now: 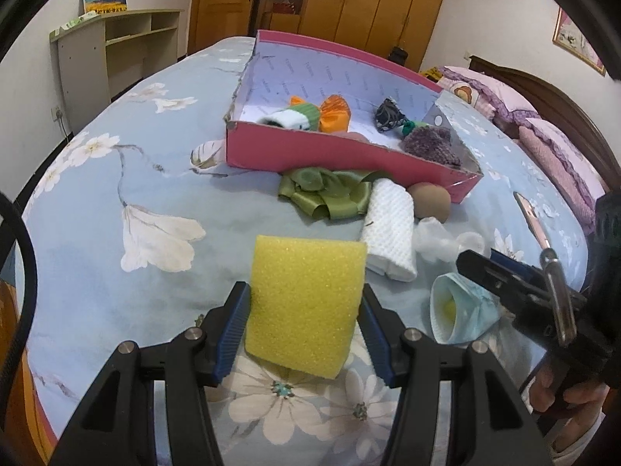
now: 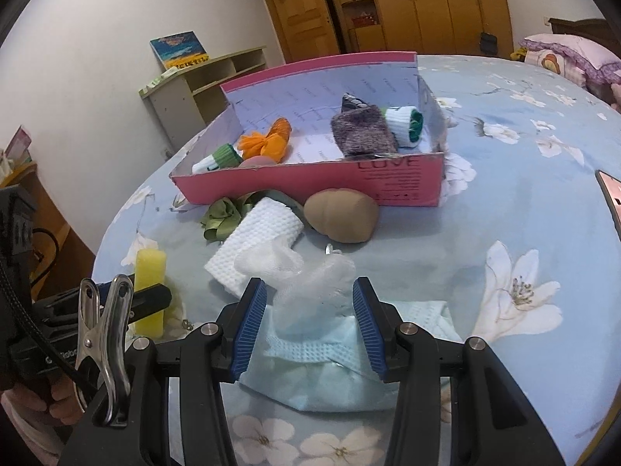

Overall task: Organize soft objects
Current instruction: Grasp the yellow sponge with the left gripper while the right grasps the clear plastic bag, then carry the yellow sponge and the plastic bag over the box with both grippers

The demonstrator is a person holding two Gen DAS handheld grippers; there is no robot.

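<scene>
My left gripper [image 1: 304, 289] is shut on a yellow sponge [image 1: 306, 299], one blue pad pressing each side, and holds it tilted over the floral bedspread. In the right wrist view the sponge [image 2: 149, 272] stands on edge at the left. My right gripper [image 2: 309, 283] is shut on a light blue face mask [image 2: 310, 372], which bunches up between its pads. In the left wrist view the mask [image 1: 454, 310] looks squeezed into a cone. A white mesh puff [image 2: 306, 272] lies just beyond the right fingertips. The pink box [image 2: 310, 182] holds an orange bow [image 2: 268, 141], rolled socks and a purple fuzzy piece [image 2: 365, 132].
In front of the box lie a green ribbon [image 1: 326, 194], a rolled white towel [image 1: 388, 229] and a brown ball [image 1: 431, 202]. A phone [image 1: 531, 221] lies at the right. Pink pillows [image 1: 559, 155] and the headboard are at far right. A shelf unit [image 1: 112, 42] stands beyond the bed.
</scene>
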